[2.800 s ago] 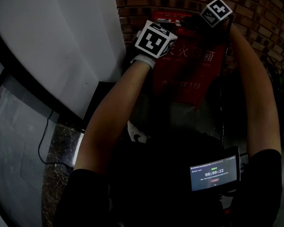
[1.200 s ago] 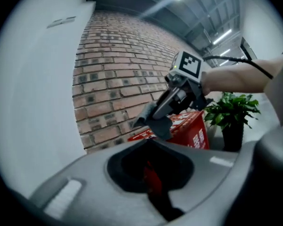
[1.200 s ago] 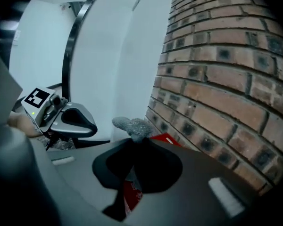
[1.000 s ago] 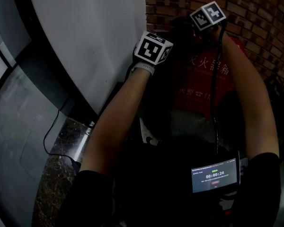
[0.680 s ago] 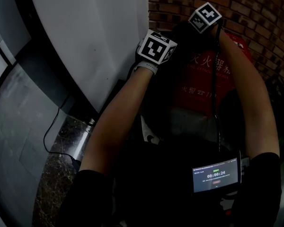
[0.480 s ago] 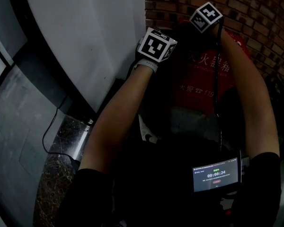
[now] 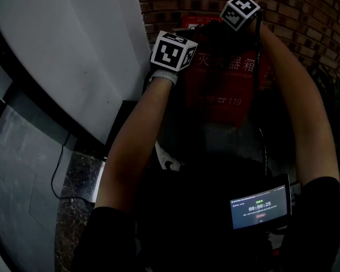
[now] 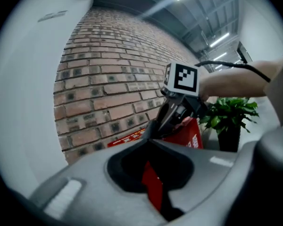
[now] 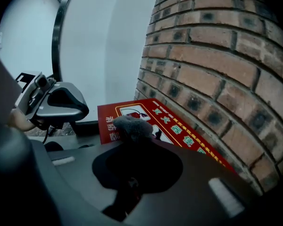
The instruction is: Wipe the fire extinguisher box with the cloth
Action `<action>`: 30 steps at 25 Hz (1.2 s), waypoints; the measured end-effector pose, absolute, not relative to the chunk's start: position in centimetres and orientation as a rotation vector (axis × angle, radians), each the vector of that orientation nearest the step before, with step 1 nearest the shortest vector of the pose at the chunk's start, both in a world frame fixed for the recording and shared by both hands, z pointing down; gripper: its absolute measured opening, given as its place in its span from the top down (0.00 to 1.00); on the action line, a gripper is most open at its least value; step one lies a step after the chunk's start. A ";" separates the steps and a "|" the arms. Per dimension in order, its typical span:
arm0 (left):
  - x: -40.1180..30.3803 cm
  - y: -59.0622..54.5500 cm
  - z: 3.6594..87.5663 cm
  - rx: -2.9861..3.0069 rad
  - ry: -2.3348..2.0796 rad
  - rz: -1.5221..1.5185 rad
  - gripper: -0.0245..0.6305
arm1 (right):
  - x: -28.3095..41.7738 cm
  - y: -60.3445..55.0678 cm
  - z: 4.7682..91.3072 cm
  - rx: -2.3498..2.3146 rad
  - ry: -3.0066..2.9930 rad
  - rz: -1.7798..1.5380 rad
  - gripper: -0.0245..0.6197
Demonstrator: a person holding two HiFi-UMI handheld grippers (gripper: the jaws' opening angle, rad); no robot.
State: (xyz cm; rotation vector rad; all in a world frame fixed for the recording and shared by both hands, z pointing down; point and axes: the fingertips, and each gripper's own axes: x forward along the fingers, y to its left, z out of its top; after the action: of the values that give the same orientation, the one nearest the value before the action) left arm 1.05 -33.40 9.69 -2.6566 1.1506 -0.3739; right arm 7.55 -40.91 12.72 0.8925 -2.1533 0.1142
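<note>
- Right gripper (image 9: 132, 138): jaws clamped on a grey cloth (image 9: 131, 125), which bunches out past the tips.
- The cloth sits on the top face of the red fire extinguisher box (image 9: 179, 128), near its left end. The box stands against the brick wall (image 8: 108, 79).
- Left gripper (image 8: 150, 138): jaws drawn narrow with nothing gripped. Only a thin slit shows between them, with the red of the box behind it. It hangs just beside the box's left edge, close to the white wall (image 7: 73, 55).
- Versus 2.8 s ago: the right gripper's marker cube has shifted left along the box top, from the right part toward the middle.
- Versus 0.5 s ago: both cubes lie further left in the head view, and the front lettering, including "119", is now uncovered.
- Chest screen (image 7: 259, 207) reads 00:00:25, up from 00:00:24.
- A potted plant (image 8: 228, 114) stands to the right of the box.
</note>
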 end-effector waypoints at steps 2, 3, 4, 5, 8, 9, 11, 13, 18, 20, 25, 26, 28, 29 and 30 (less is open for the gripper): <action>2.5 -33.2 9.8 -2.666 1.129 -0.362 0.96 | 9.7 -40.3 12.9 0.899 -2.158 0.137 0.92; 3.1 -33.2 9.7 -2.667 1.121 -0.353 0.96 | 10.7 -40.0 12.8 0.902 -2.164 0.139 0.92; 3.7 -33.1 9.6 -2.666 1.114 -0.344 0.96 | 11.7 -39.8 12.6 0.909 -2.167 0.138 0.92; 4.3 -33.0 9.6 -2.667 1.108 -0.341 0.96 | 12.8 -39.6 12.4 0.925 -2.164 0.137 0.92; 6.1 -32.3 10.1 -2.683 1.079 -0.347 0.96 | 16.9 -38.7 12.5 0.994 -2.138 0.157 0.92; 6.6 -32.1 10.3 -2.691 1.071 -0.348 0.96 | 18.1 -38.2 12.4 1.013 -2.136 0.176 0.92; 7.5 -31.9 10.7 -2.704 1.057 -0.354 0.96 | 20.2 -36.6 11.8 1.094 -2.122 0.228 0.92; 8.3 -31.8 11.2 -2.706 1.043 -0.374 0.96 | 22.2 -35.4 11.3 1.158 -2.107 0.244 0.92; 9.2 -31.3 11.6 -2.704 1.025 -0.388 0.96 | 24.5 -35.1 11.1 1.121 -2.121 0.180 0.92; 9.2 -30.9 11.4 -2.699 1.027 -0.384 0.96 | 25.9 -34.3 11.0 1.211 -2.071 0.237 0.92; 7.6 -30.3 11.5 -2.673 1.045 -0.387 0.96 | 28.1 -34.8 11.9 1.234 -2.005 0.193 0.92; 6.8 -30.4 11.5 -2.660 1.056 -0.391 0.96 | 27.6 -34.7 11.5 1.219 -2.023 0.168 0.92; 5.3 -30.5 11.5 -2.636 1.081 -0.392 0.96 | 25.8 -33.3 9.6 1.241 -2.061 0.126 0.92; 4.5 -30.5 11.5 -2.628 1.095 -0.388 0.96 | 24.6 -33.0 8.6 1.245 -2.085 0.113 0.92; 3.6 -30.5 11.6 -2.622 1.111 -0.381 0.96 | 23.4 -33.2 8.0 1.219 -2.116 0.091 0.92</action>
State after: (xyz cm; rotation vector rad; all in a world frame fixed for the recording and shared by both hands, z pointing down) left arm 3.56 -30.50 11.55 -2.6220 1.1112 -0.3809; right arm 23.39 -33.21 8.05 1.2192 -2.1163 0.0911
